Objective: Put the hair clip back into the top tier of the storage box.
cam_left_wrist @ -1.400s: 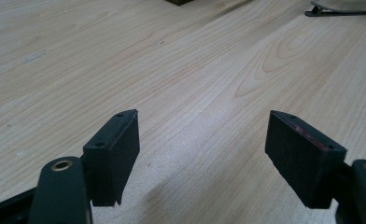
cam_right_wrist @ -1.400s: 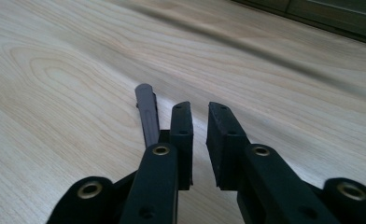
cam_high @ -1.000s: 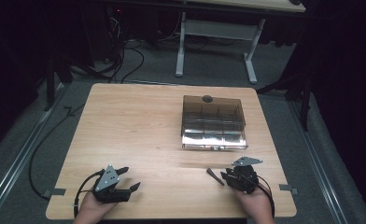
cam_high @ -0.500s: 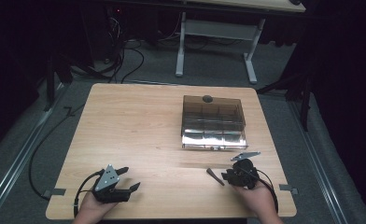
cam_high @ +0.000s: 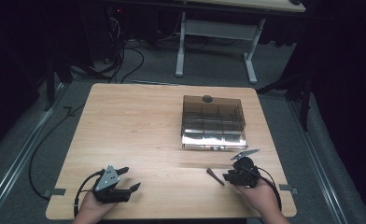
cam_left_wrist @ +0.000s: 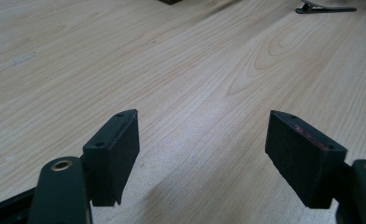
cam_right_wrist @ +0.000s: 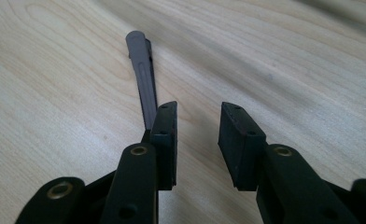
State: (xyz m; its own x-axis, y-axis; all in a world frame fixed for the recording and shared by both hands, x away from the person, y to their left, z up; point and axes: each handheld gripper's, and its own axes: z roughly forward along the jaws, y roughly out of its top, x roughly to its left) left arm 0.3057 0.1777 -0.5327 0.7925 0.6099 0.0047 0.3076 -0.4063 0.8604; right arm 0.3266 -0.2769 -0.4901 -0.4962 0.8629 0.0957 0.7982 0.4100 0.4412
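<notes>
Dark clip: a slim dark hair clip (cam_right_wrist: 143, 79) lies flat on the bare wood near the front right of the tabletop (cam_high: 139, 126), also seen from above (cam_high: 214, 176); in the right gripper view it runs away from the camera, its near end hidden behind the left-hand jaw.
Right tongs: the right tongs (cam_high: 228, 177), held in the person's right hand (cam_high: 258, 193), sit low beside the clip; the jaws stand partly apart with only wood between the pads (cam_right_wrist: 197, 140), gripping nothing, and one jaw is right at the clip's near end, whether touching I cannot tell.
Silver clip: a second, silvery clip (cam_high: 244, 153) lies just beyond the right tongs, between them and the box; it also shows far off in the left gripper view (cam_left_wrist: 326, 8).
Box: a smoky clear compartment box (cam_high: 213, 122) stands on the right half of the tabletop with its lid down, a dark knob (cam_high: 207, 98) at its far edge.
Left tongs: the left tongs (cam_high: 130, 179), in the left hand (cam_high: 93, 209) at the front left, are well apart from everything; jaws gape wide, empty (cam_left_wrist: 202, 154).
</notes>
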